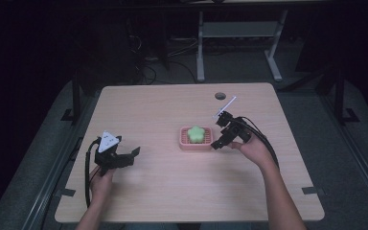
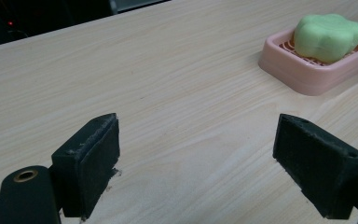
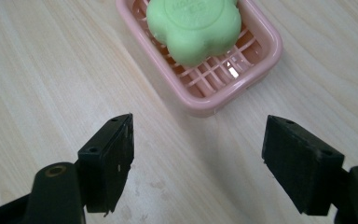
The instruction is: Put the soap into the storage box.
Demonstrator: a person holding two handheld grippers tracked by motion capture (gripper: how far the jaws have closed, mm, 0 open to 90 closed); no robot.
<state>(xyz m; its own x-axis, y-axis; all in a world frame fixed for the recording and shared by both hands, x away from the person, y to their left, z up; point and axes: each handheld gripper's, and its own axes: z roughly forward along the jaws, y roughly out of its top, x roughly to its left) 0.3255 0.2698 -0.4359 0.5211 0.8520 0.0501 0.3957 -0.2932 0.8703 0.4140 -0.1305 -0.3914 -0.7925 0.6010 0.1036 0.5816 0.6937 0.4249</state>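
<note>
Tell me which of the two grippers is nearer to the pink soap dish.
The right gripper: it sits just beside the pink soap dish, while the left gripper is far off across the table.

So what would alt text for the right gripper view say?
A green flower-shaped soap sits in a pink slatted soap dish on a pale wooden table. The right hand-held gripper is open, its two black jaws spread wide just short of the dish.

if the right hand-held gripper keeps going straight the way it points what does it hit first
Most likely the pink soap dish: in the right gripper view it lies just ahead of the open right hand-held gripper, with the green flower-shaped soap in it. Bare table lies between; depth is uncertain.
</note>
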